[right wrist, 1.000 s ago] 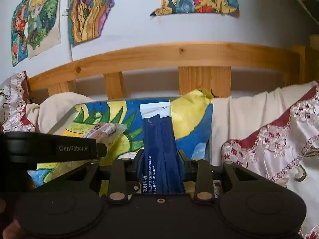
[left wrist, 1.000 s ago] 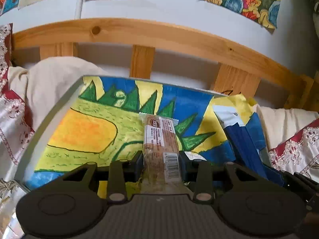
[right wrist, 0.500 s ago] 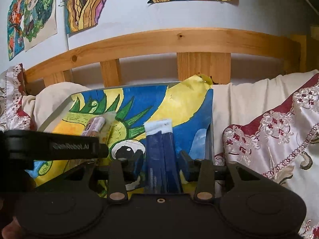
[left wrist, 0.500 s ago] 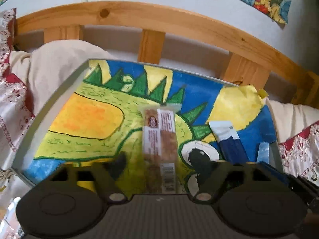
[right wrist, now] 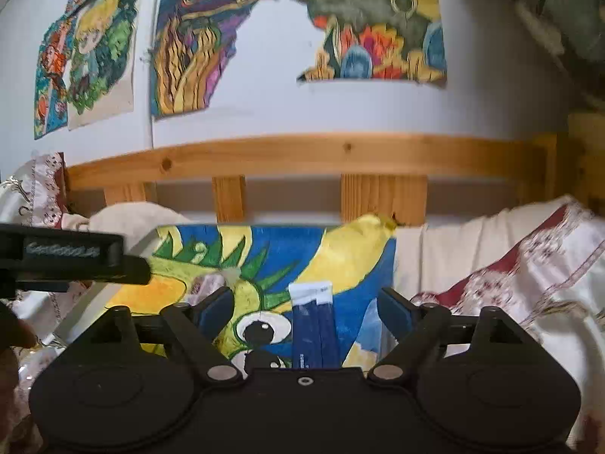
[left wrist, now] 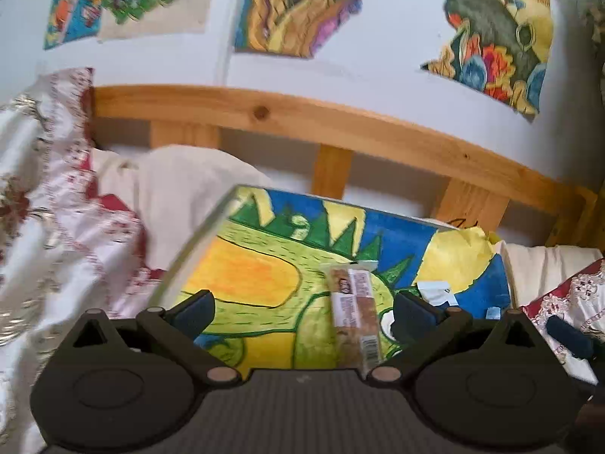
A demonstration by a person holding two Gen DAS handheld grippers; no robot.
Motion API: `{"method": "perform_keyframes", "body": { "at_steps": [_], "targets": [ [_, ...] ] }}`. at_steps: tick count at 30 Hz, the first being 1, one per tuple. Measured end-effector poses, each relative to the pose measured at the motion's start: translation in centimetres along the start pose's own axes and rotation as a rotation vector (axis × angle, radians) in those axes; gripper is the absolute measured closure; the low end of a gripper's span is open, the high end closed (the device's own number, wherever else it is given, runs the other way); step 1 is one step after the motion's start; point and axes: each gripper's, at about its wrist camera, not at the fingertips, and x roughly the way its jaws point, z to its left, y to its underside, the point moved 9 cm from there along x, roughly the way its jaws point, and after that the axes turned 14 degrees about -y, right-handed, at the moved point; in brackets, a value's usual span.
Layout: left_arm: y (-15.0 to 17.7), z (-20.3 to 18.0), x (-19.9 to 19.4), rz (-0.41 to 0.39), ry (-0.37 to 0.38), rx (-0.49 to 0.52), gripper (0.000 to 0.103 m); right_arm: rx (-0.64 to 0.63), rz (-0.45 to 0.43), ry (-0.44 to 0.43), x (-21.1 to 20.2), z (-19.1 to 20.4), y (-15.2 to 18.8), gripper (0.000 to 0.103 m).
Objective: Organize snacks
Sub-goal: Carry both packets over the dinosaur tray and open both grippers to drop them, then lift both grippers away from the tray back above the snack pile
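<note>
Two grippers hover over a flat painted board (left wrist: 264,265) that lies on bedding in front of a slatted wooden headboard (left wrist: 340,128). Board surface: bold crayon-like artwork in yellow, green and blue, with a cartoon eye (right wrist: 261,327) near the right gripper. Bedding: cream cloth (left wrist: 177,185) and glossy white fabric with dark red floral trim (right wrist: 529,272). Wall above: several colourful paper drawings (right wrist: 378,26) with torn edges.

Left gripper (left wrist: 304,308): jaws spread wide, holding nothing. A clear-wrapped granola bar (left wrist: 353,317) lies flat on the board between the fingers, nearer the right one, touching neither. Its label carries a barcode; the other print is too blurred to read.

Right gripper (right wrist: 304,308): jaws likewise spread wide, holding nothing. A dark blue sachet (right wrist: 314,329) with a white top edge lies on the board between the fingers, clear of both. Its small white lettering is illegible.

The left tool body (right wrist: 64,257) crosses the right view; its white lettering is blurred.
</note>
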Motion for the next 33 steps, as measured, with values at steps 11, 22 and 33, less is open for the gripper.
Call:
{"method": "perform_keyframes", "body": {
  "at_steps": [11,22,33],
  "targets": [
    [1.2,5.8,-7.8,-0.069,0.001,-0.056,0.001,-0.069,-0.141,0.073,-8.0,2.6,-2.1,0.001],
    [4.0,10.6,-12.6,-0.09,0.027,-0.054,0.001,-0.166,-0.134,0.06,-14.3,8.1,-0.5,0.001],
    [8.6,13.7,-14.6,-0.041,0.079,0.081,0.0,-0.072,-0.055,0.059,-18.2,11.0,2.8,0.001]
  ]
}}
